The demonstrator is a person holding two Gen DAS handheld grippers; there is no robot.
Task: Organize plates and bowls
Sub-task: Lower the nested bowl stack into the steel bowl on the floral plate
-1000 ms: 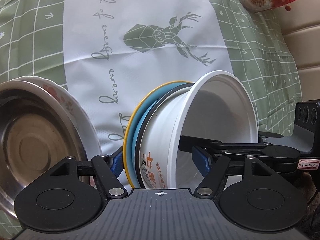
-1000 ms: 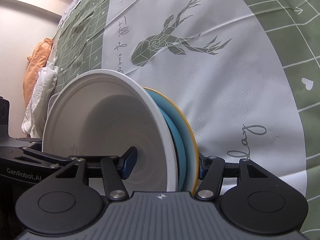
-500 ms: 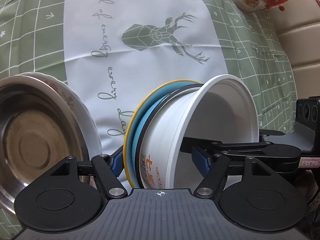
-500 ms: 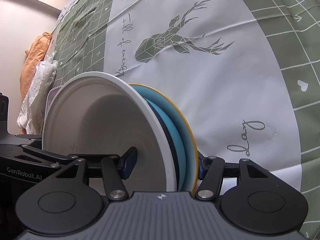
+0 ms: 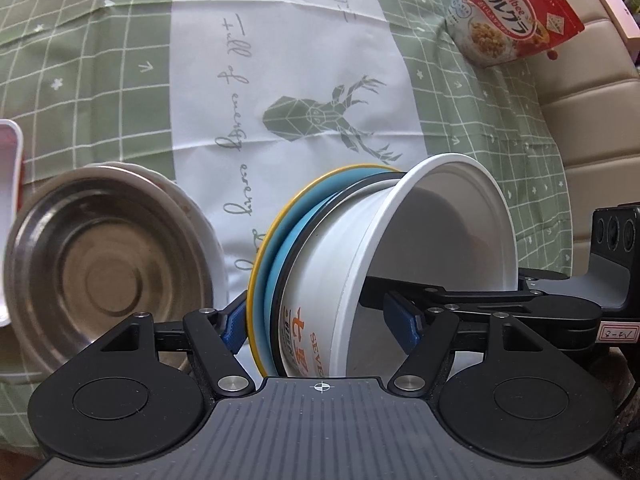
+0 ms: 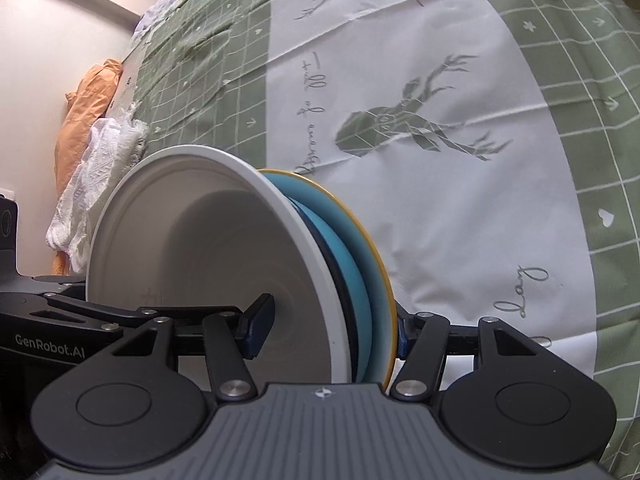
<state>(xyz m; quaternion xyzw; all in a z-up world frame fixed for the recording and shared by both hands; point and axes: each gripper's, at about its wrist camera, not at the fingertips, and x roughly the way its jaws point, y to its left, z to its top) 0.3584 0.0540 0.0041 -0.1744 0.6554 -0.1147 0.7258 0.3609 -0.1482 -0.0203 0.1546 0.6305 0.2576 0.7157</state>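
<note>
A stack of a white paper noodle bowl [image 5: 332, 264], a black-rimmed bowl and a blue plate with a yellow rim [image 5: 268, 264] is held between both grippers above the tablecloth. My left gripper [image 5: 324, 320] is shut on the stack, one finger behind the plate, one inside the bowl. My right gripper [image 6: 326, 330] grips the same stack [image 6: 224, 256] from the opposite side, and its body shows in the left wrist view [image 5: 520, 312]. A steel bowl [image 5: 100, 272] sits in a white floral plate [image 5: 200, 216] at the left.
A green and white deer tablecloth [image 5: 300, 100] covers the table. A red cereal bag [image 5: 508, 12] lies at the far right. A white and red container edge [image 5: 10, 168] is at the left. Orange and white cloths [image 6: 92, 152] lie by the wall.
Both grippers have lifted the stack higher off the cloth; more of the table and the cereal bag show. The grip on the stack is unchanged.
</note>
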